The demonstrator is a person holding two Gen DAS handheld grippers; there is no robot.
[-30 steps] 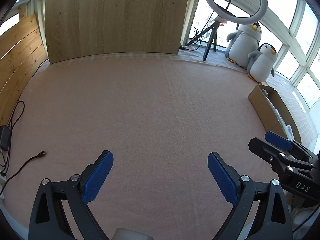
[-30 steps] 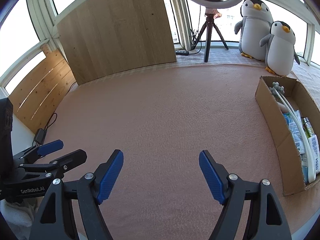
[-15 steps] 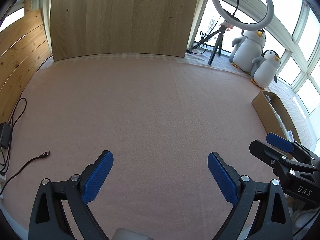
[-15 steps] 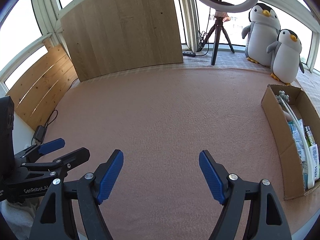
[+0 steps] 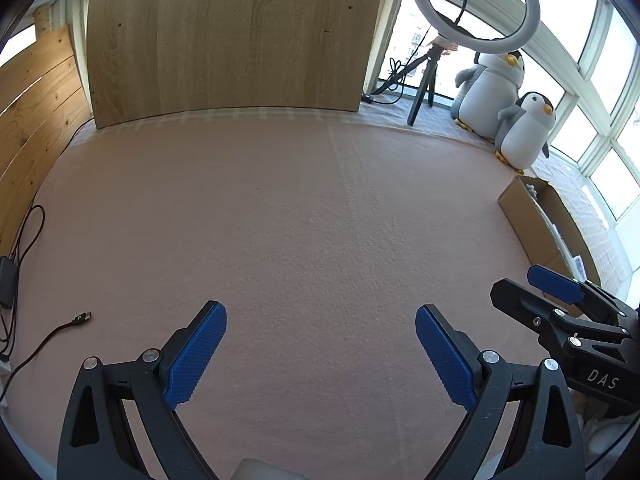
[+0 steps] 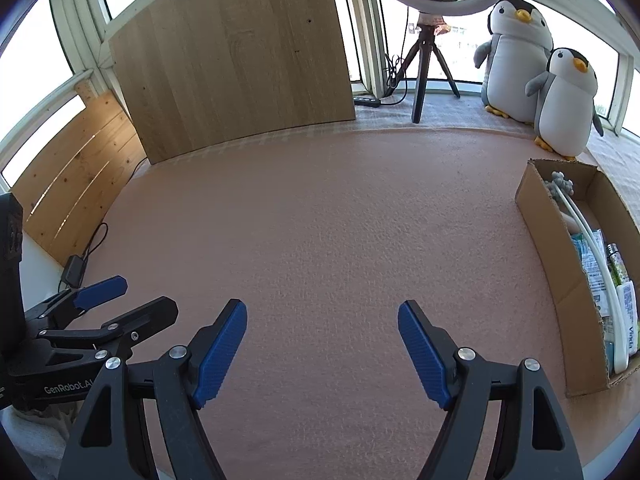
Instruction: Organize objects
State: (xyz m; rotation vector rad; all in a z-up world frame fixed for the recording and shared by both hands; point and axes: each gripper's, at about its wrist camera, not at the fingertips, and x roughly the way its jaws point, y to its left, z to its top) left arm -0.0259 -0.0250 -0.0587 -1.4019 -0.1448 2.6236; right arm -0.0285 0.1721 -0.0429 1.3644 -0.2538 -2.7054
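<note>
Pink felt (image 5: pixel 304 208) covers the whole work surface, bare across its middle in both wrist views. Behind it a big wood panel (image 5: pixel 228 36) stands upright at the far edge, and a slatted board (image 5: pixel 28 120) lines the left side. Two plush penguins (image 6: pixel 536 68) sit at the far right by the windows, the smaller one in front of and touching the larger. A ring light (image 5: pixel 474 4) on a black tripod (image 6: pixel 424 68) stands between the panel and the penguins.

On the right edge of the felt lies an open cardboard box (image 6: pixel 548 264), long side toward the middle. It holds the gathered objects: a long white tube (image 6: pixel 596 260) running along it, a grey knobby item (image 6: pixel 560 184) at the far end, packets (image 6: pixel 592 264) and a small bottle (image 6: pixel 616 264) nearer; their exact kinds are hard to tell.

Both tools hover low over the near edge of the felt, side by side. The left gripper (image 5: pixel 320 354) has its jaws spread wide with nothing between the blue pads (image 5: pixel 196 354). The right gripper (image 6: pixel 322 350) is likewise spread and empty, well apart from the box.

At the left edge a black adapter (image 5: pixel 8 280) lies beside the slats, and a thin cable (image 5: pixel 60 330) ends in a plug on the felt.
</note>
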